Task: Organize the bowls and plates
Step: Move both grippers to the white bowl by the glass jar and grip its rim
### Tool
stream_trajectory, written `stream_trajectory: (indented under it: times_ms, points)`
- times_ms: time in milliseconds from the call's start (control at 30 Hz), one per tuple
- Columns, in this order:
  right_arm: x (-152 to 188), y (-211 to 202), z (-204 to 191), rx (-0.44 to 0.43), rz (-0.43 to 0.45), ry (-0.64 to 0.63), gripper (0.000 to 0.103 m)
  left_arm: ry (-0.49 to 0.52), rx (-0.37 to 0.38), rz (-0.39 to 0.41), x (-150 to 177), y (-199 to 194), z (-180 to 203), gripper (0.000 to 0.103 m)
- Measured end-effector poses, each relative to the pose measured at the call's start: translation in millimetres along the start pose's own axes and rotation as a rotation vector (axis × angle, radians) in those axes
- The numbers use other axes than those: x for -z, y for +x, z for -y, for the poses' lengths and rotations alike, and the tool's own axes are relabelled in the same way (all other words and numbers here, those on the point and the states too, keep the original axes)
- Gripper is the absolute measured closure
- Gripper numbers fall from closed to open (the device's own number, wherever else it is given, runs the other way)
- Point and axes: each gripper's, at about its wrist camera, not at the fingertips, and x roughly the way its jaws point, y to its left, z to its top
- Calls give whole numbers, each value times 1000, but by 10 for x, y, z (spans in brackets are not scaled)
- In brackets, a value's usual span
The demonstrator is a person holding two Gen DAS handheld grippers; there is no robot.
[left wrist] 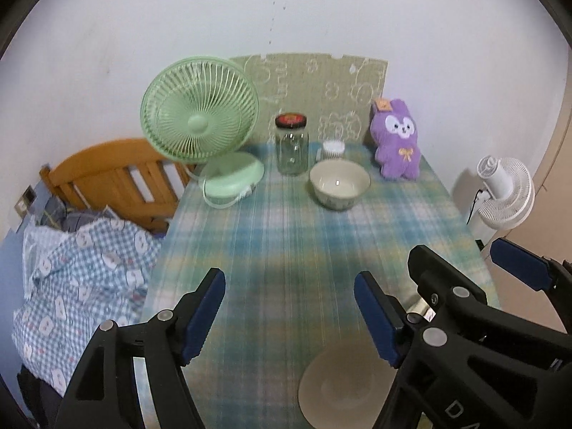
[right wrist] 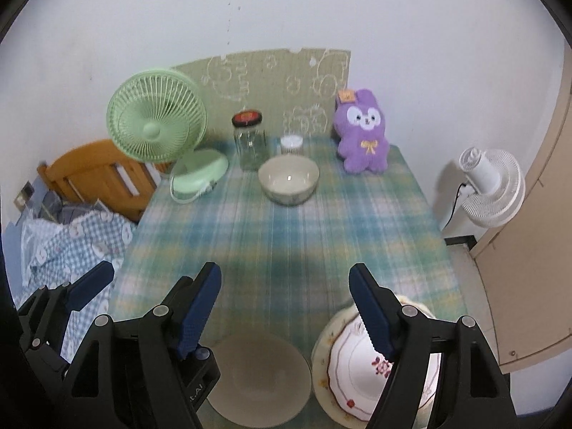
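A cream bowl stands at the far middle of the plaid table; it also shows in the right wrist view. A plain beige plate lies at the near edge, and shows in the left wrist view. To its right a white patterned plate lies on a larger floral plate. My left gripper is open and empty above the near table. My right gripper is open and empty, above the near plates; it also shows in the left wrist view.
A green desk fan, a glass jar with a dark lid, a small white container and a purple plush toy stand along the far edge. A bed with checked bedding is left, a white floor fan right.
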Motion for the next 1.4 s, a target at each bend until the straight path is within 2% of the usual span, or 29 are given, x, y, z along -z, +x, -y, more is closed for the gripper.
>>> stream_trajectory:
  times_ms: [333, 467, 600, 867, 1033, 1300, 1400]
  points:
    - [-454, 110, -30, 48, 35, -6, 26, 9, 53, 30, -422, 170, -4, 26]
    - [-617, 286, 58, 31, 39, -5, 26, -7, 62, 25, -564, 317, 39, 26]
    - [-798, 517, 141, 14, 44, -29, 26, -14, 41, 33, -715, 493, 120, 26]
    - [-1161, 1122, 401, -5, 61, -69, 26, -44, -3, -2, -1028, 1066, 404, 26]
    - [-1304, 1572, 606, -20, 32, -65, 26, -37, -86, -4, -1174, 1434, 596, 26]
    - [-1393, 2241, 806, -40, -17, -52, 27, -50, -70, -36, -1287, 2007, 785, 29]
    - [-1412, 2528, 814, -47, -44, -55, 34, -73, -67, -70, -1294, 2266, 754, 30]
